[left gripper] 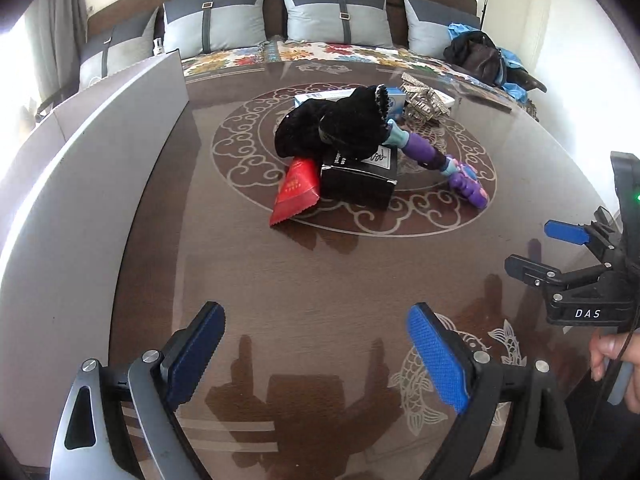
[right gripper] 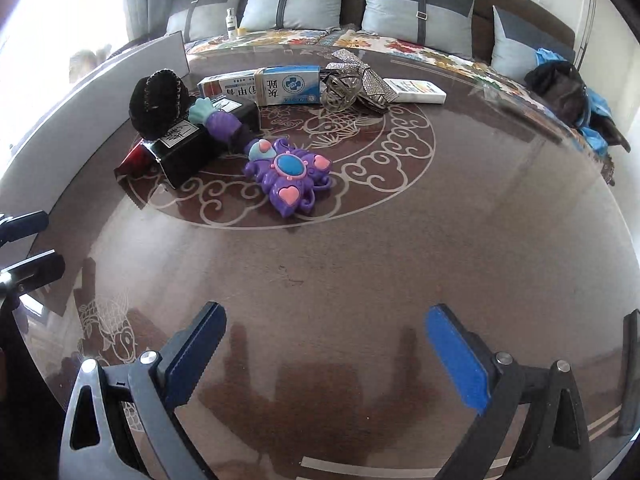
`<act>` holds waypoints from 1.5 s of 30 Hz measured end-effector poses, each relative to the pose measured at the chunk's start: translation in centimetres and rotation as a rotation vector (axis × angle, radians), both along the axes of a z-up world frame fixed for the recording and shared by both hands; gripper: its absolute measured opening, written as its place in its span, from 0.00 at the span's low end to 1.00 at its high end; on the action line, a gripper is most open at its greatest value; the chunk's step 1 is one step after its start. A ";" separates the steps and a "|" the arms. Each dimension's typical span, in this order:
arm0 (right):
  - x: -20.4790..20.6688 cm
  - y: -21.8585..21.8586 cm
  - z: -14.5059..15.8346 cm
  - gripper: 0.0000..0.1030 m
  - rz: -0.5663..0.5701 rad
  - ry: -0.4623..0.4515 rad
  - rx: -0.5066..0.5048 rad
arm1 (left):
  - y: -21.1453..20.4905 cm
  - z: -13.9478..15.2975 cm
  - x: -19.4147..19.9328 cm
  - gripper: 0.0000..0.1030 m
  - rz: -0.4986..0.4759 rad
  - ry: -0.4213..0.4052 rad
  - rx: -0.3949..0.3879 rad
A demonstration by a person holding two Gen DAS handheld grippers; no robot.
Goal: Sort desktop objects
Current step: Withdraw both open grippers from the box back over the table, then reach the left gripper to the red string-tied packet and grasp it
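The desktop objects were seen heaped together on the table [left gripper: 304, 280], around a black box [left gripper: 358, 180] taken here as the landmark. A black cloth item [left gripper: 336, 128] was draped over the top of the box; a red packet [left gripper: 296, 192] leaned against its left side, touching it; a purple toy wand [right gripper: 286, 176] was propped on the box, its butterfly head resting on the table just right of it. Beyond the box, medicine cartons [right gripper: 260, 86] and a glittery bow [right gripper: 360, 84] were laid.

A toppling of the heap was judged the main risk: were the box or the cloth pulled first, the wand would likely be dragged off and the packet tipped flat. A slip on the glossy table top was also thought possible for the thin packet.

The left gripper [left gripper: 316, 356] was held with its fingers spread wide, nothing between them, well short of the box on the near side. The right gripper [right gripper: 326, 356] was likewise spread and empty, near of the box and to its right, the wand's head being the closest object to it. Nothing was touched by either.
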State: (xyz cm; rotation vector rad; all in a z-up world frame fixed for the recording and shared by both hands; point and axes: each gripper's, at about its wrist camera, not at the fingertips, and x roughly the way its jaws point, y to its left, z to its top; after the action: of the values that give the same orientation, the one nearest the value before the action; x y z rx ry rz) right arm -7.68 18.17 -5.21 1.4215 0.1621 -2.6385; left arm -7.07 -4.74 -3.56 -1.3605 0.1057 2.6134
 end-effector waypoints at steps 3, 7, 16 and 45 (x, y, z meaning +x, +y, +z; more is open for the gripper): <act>-1.0 -0.8 -0.5 0.98 0.013 -0.007 0.017 | -0.7 -0.9 -0.4 0.91 0.021 0.004 -0.020; -1.7 -0.9 -0.9 1.00 0.006 0.009 0.002 | -1.9 -2.2 -0.5 0.91 0.047 0.011 -0.035; -2.1 -0.7 -0.9 1.00 -0.028 0.018 -0.017 | -2.2 -2.5 -1.4 0.92 0.077 0.032 -0.023; -2.1 -0.7 -0.9 1.00 -0.030 0.018 -0.018 | -2.4 -2.6 -1.5 1.00 0.107 0.037 -0.022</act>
State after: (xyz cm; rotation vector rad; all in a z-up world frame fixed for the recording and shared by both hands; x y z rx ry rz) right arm -9.80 17.47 -6.08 1.4056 0.1197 -2.6701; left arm -8.54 -7.10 -6.17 -1.3616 0.0689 2.7333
